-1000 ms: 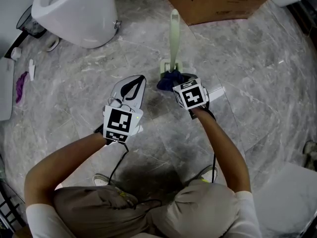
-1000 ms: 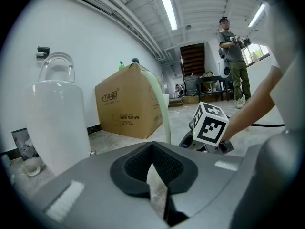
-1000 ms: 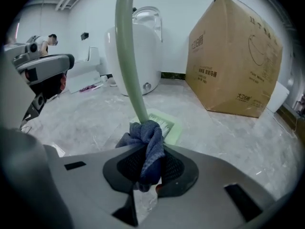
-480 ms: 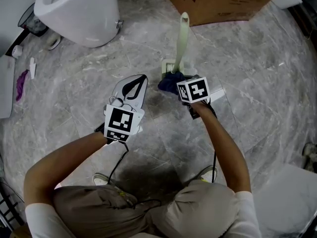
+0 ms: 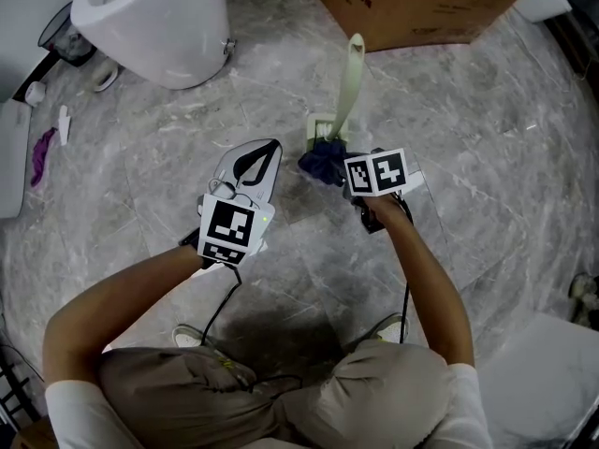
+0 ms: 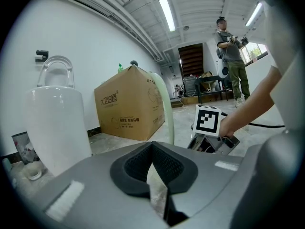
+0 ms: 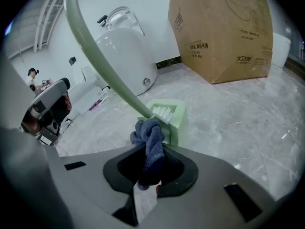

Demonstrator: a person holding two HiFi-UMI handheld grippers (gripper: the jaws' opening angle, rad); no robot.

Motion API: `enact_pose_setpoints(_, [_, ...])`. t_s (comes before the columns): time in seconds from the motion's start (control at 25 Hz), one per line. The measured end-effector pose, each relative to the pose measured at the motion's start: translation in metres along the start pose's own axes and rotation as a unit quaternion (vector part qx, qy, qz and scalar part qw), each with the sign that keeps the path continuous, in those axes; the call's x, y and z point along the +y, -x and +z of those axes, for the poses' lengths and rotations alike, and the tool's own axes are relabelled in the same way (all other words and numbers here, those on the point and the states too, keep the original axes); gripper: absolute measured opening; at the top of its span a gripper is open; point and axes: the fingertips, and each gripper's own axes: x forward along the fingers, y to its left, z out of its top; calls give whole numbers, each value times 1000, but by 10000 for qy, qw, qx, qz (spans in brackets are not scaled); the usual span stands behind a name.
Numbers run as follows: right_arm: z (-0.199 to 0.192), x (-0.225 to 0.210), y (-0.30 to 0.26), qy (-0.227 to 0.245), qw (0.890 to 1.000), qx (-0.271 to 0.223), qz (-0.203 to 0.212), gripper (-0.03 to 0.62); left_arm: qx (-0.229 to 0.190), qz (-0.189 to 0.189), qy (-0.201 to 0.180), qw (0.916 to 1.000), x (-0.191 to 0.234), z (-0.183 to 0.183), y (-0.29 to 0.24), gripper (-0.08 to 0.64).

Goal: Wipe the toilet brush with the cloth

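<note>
The pale green toilet brush (image 5: 348, 80) stands in its square green holder (image 5: 321, 125) on the marble floor, its handle leaning to the right. My right gripper (image 5: 348, 168) is shut on a dark blue cloth (image 5: 323, 161), which presses against the base of the handle. In the right gripper view the cloth (image 7: 151, 142) bunches between the jaws and touches the handle (image 7: 102, 63) just above the white bristles (image 7: 163, 111). My left gripper (image 5: 256, 154) hangs left of the brush, shut and holding nothing. The handle (image 6: 167, 109) also shows in the left gripper view.
A white toilet (image 5: 154, 21) stands at the back left and a large cardboard box (image 5: 421, 3) at the back behind the brush. A purple scrap (image 5: 39, 157) lies at the far left. A white object (image 5: 543, 372) sits at the lower right. A person (image 6: 231, 56) stands far off.
The brush handle has tipped from near upright over to the right. My right gripper has shifted a little right with the cloth. The left gripper has stayed put.
</note>
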Motion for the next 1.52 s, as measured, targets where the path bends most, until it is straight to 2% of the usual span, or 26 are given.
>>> enact_pose_setpoints(0.08, [-3,8,5,-181,9995,-190,189,61,12,9,-7,10000,0,-1,0,2])
enact_pose_setpoints(0.16, [3,17,9,-600,9953,-556,518,61,35,16,-11,10000,0,-2,0,2])
enact_pose_setpoints(0.24, [14,20,9,-1316,9832,-916,870,61,53,31,-23,10000,2,-2,-1,2])
enact_pose_setpoints(0.36, [20,18,-4,-2196,9628,-958,1247,61,60,41,-37,10000,1,0,-2,2])
enact_pose_setpoints(0.44, [16,15,-12,-2423,9569,-858,1349,61,62,20,-49,10000,-3,1,-2,2])
enact_pose_setpoints(0.56, [14,5,-17,-2572,9542,-863,1257,60,49,-6,-119,9999,-6,1,0,2])
enact_pose_setpoints(0.64, [14,-1,-17,-2476,9587,-900,1066,60,41,-20,-149,9999,-7,2,1,2])
enact_pose_setpoints(0.76, [11,-7,-14,-2018,9724,-965,661,61,58,-34,-146,9999,-8,2,2,2])
enact_pose_setpoints(0.88, [9,-9,-10,-1580,9814,-1040,334,61,71,-17,-125,9999,-7,0,2,2])
enact_pose_setpoints(0.96, [10,-7,-6,-1177,9872,-1068,119,63,68,21,-85,9999,-5,1,2,2])
enact_pose_setpoints(1.04, [10,-6,-1,-584,9926,-1047,-198,63,57,33,-27,10000,-5,1,1,2])
enact_pose_setpoints(1.16, [11,-5,9,142,9906,-1141,-747,63,74,-8,-29,10000,-7,-1,2,2])
enact_pose_setpoints(1.36, [8,-16,13,-118,9872,-1247,-987,63,58,-8,-8,10000,-4,-4,2,2])
enact_pose_setpoints(1.52, [8,-20,22,306,9838,-1233,-1265,63,57,-26,39,10000,-5,-8,3,2])
